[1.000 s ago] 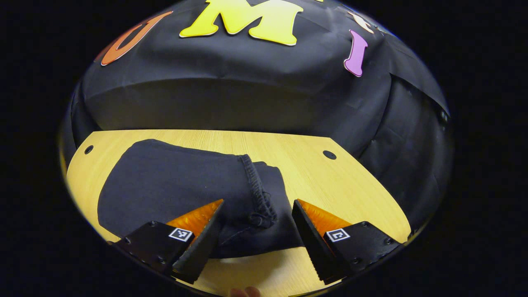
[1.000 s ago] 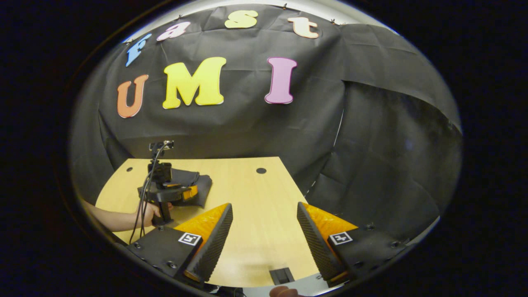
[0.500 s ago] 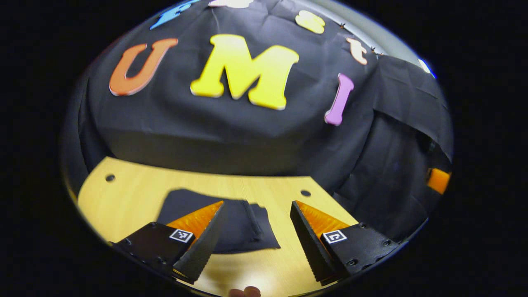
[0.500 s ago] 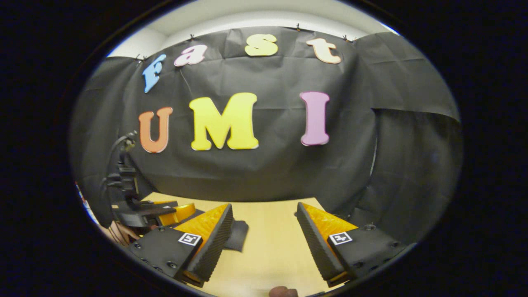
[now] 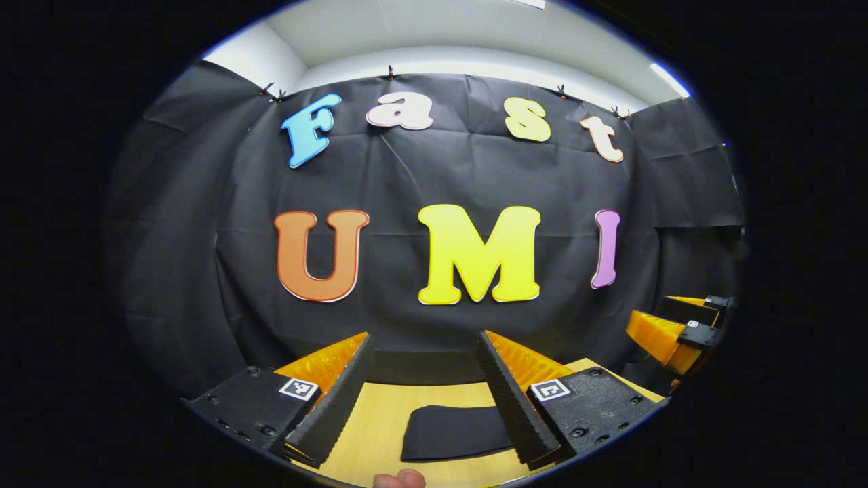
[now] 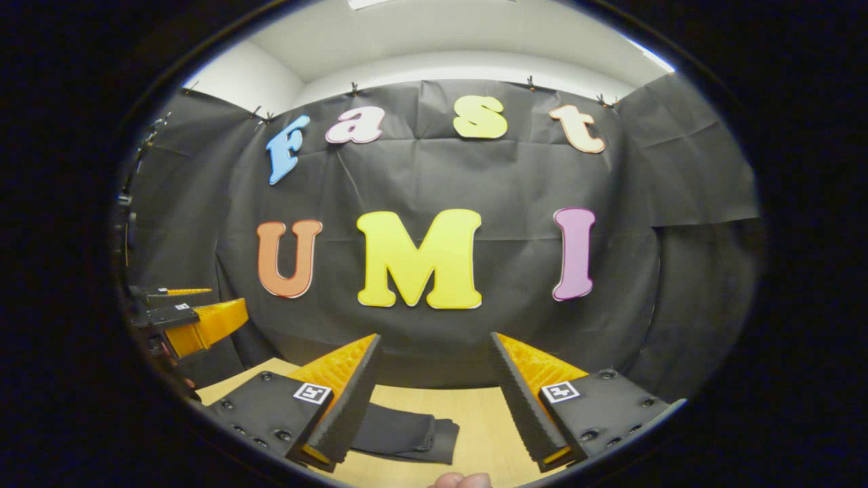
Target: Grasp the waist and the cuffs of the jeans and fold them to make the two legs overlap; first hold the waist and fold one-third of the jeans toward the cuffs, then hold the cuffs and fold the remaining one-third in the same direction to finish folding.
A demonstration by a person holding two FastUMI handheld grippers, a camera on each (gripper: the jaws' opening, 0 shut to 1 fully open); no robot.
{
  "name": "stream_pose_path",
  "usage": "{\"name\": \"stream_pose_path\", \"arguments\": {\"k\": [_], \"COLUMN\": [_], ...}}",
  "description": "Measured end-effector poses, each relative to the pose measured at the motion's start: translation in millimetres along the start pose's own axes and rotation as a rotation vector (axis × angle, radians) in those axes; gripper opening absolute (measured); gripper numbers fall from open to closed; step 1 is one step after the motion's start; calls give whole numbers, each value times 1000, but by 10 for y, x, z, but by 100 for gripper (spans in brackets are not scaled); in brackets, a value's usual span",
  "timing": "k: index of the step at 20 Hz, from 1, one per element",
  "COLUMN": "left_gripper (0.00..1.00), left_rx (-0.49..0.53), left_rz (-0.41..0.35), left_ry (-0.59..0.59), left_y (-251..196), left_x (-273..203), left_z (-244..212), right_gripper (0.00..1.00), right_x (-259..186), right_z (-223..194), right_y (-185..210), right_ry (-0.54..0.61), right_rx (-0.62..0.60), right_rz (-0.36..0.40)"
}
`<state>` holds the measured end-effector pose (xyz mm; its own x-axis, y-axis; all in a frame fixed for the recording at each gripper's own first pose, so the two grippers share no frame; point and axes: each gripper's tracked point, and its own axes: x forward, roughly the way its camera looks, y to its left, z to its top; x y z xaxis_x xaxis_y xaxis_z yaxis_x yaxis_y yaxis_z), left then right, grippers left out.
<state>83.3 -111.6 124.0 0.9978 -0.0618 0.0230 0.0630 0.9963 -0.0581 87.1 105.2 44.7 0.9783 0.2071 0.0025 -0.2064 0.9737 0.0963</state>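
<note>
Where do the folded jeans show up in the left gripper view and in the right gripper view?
Left gripper view: the jeans lie low in the picture, on the table, between the left gripper's open fingers, nearer its right finger.
Right gripper view: the jeans lie low and left of centre, partly behind the right gripper's left finger.
Shared landmark: the black cloth wall behind the table's far edge.

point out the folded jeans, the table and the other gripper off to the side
jeans (image 5: 454, 432), left gripper view, flat top of the bundle
table (image 6: 485, 423), right gripper view, bare wood
right gripper (image 5: 668, 335), left gripper view, between its fingertips
</note>
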Motion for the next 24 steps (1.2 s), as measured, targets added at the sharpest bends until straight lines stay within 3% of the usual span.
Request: {"name": "stream_pose_path", "arguments": {"k": [2, 3, 12, 23, 24], "left_gripper": [91, 98, 98, 98, 98], "left_rx": [-22, -39, -44, -63, -62], "left_rz": [41, 49, 116, 116, 112], "left_ry": [0, 2, 7, 31, 32], "left_y": [45, 58, 359, 390, 385], "left_x": [1, -23, -162, -183, -176], "left_z": [2, 5, -23, -74, -71], "right_gripper": [94, 94, 94, 94, 98], "right_x": [-34, -52, -100, -23, -22], "right_z": [29, 57, -35, -14, -12], "right_y": [127, 175, 584, 680, 670], "right_ry": [-16, -26, -18, -15, -17], "right_rx": [-6, -14, -75, -85, -83], "right_rz": [10, 15, 92, 92, 88]}}
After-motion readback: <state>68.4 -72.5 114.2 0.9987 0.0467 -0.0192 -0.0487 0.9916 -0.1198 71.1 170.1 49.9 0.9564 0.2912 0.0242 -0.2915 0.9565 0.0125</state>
